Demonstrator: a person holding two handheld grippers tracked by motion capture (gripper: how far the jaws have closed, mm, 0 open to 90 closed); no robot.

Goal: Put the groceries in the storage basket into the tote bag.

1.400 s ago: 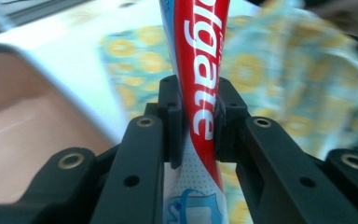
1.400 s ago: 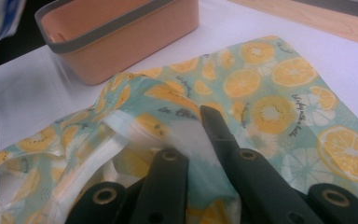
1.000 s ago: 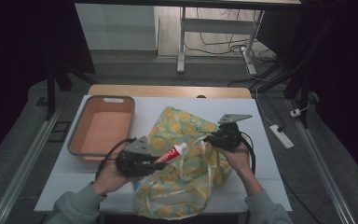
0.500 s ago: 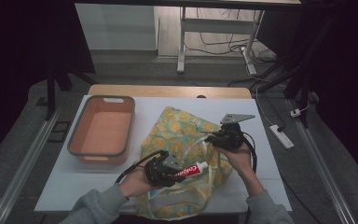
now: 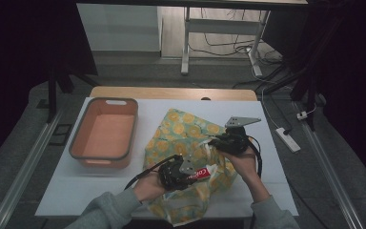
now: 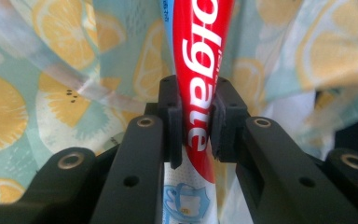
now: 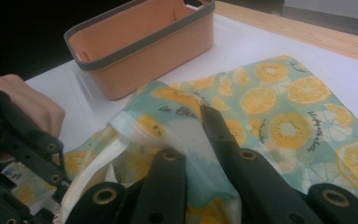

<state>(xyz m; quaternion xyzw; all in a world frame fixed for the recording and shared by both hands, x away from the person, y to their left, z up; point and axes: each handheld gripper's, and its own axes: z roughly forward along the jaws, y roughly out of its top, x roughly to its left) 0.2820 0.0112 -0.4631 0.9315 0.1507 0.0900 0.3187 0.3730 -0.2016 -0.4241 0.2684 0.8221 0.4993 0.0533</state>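
Note:
A lemon-print cloth bag lies on the white table, its mouth facing the person. My right gripper is shut on the bag's upper rim and holds the mouth lifted; in the right gripper view the fabric wraps over one jaw of that gripper. My left gripper is shut on a red and white toothpaste tube, which points right into the bag's mouth. In the left gripper view the tube stands between the pads, with lemon fabric just beyond.
An empty orange bin with a grey rim stands on the left of the table; the right gripper view shows this bin beyond the bag. A white power strip lies on the floor to the right.
My left gripper has carried the toothpaste tube rightward and down, from beside the bin to the bag's mouth. The right gripper has stayed put on the bag's rim.

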